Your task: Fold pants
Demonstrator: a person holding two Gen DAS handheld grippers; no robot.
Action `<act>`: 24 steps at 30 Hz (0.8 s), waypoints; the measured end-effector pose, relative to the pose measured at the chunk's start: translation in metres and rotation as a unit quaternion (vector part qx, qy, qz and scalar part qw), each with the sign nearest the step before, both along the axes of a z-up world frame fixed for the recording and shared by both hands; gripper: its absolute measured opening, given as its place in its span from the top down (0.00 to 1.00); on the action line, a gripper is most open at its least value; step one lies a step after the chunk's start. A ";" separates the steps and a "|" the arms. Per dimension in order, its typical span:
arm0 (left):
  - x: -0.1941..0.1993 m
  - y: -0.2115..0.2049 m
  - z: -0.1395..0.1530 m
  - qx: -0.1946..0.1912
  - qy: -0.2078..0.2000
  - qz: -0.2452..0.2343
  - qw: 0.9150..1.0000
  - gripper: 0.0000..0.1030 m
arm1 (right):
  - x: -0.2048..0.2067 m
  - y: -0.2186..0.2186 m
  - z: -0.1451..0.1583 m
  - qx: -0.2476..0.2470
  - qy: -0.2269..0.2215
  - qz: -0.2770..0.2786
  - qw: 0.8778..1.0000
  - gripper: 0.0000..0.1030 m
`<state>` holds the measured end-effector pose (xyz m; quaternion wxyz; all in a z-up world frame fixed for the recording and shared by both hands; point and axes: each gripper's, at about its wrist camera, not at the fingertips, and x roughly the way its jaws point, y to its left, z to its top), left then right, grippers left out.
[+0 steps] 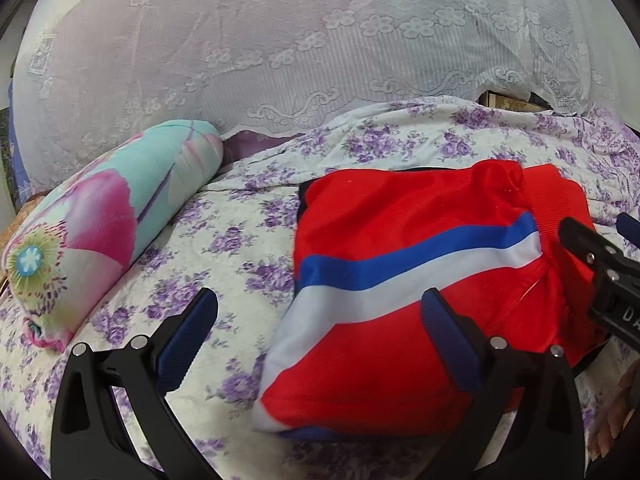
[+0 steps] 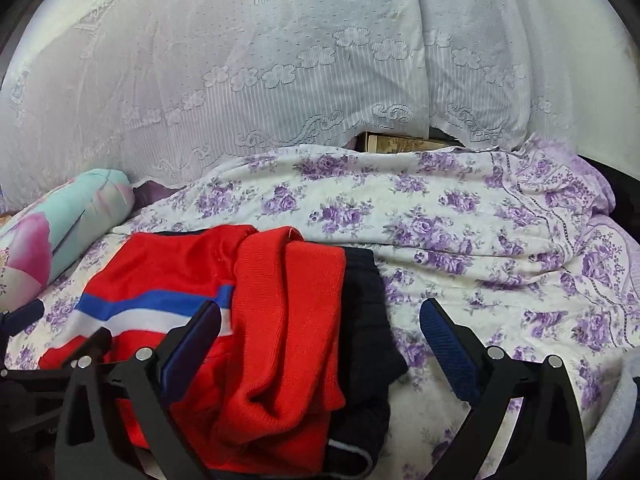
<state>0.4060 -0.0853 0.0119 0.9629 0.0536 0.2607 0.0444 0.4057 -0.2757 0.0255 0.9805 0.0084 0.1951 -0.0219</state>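
Observation:
The red pants (image 1: 404, 300), with a blue and a white stripe, lie folded into a compact bundle on the floral bedsheet (image 1: 224, 248). My left gripper (image 1: 320, 320) is open; its right finger rests over the bundle's near side and its left finger over bare sheet. In the right wrist view the same pants (image 2: 256, 320) show a red ribbed waistband and a dark lining at the right. My right gripper (image 2: 320, 332) is open above that waistband end, with nothing pinched. The right gripper's black body (image 1: 600, 272) enters the left wrist view at the right edge.
A rolled bolster (image 1: 100, 224) in teal and pink lies at the left of the bed. A white lace curtain (image 1: 280, 40) hangs behind the bed. A bunched floral quilt (image 2: 460, 216) lies behind the pants. Fingers of a hand (image 1: 616, 420) show at the right edge.

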 end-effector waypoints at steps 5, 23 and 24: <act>-0.007 0.005 -0.005 -0.012 0.025 -0.009 1.000 0.04 | -0.006 0.008 -0.007 -0.014 0.031 0.003 0.999 0.03; -0.105 0.024 -0.009 -0.015 0.030 0.022 0.999 0.04 | -0.101 -0.026 -0.017 0.097 0.025 -0.033 0.994 0.03; -0.116 0.024 -0.008 -0.015 0.026 0.023 0.999 0.04 | -0.109 -0.026 -0.017 0.098 0.024 -0.031 0.994 0.03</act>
